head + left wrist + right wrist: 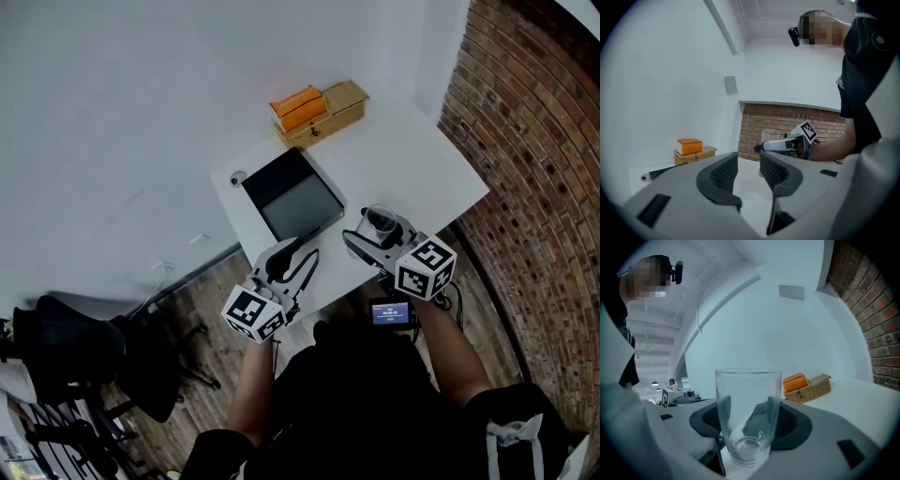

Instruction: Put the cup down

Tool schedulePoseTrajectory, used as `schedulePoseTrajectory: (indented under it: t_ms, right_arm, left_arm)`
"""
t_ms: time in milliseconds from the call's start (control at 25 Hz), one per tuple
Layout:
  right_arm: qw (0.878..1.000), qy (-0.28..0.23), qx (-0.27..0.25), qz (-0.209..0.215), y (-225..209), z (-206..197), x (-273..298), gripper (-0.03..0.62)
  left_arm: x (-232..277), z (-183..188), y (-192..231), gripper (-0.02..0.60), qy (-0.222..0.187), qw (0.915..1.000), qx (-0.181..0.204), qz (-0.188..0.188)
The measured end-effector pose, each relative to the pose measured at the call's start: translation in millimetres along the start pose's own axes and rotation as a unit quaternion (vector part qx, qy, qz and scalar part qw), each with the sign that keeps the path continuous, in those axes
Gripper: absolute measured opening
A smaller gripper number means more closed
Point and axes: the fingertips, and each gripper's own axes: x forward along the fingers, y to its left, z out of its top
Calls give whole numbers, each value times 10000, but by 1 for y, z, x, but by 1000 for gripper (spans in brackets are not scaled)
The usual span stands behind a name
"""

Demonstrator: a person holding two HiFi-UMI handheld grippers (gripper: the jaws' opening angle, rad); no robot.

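Note:
A clear glass cup [381, 219] stands upright between the jaws of my right gripper [375, 232], over the near edge of the white table [412, 150]. In the right gripper view the cup [747, 394] fills the gap of the right gripper [747, 407], and both pads lie against its sides. I cannot tell whether its base rests on the table. My left gripper [302, 251] hovers at the table's near left edge, open and empty. The left gripper view shows the left gripper [749, 161] with a clear gap, and the cup [769, 136] beyond it.
A black flat tray [291, 195] lies on the table's left part. At the far end stands a wicker basket [339, 105] with an orange box [298, 108] beside it. A brick wall [534, 169] runs along the right. A black chair [66, 347] stands on the floor at the left.

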Motion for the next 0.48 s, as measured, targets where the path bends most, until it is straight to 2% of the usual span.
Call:
schedulePoseTrajectory:
  t_ms: [480]
  right_arm:
    - [9998,77,-188,51,15,3,23,281]
  left_arm:
    - [-11,0,19,142,-18,10000,-20,-50]
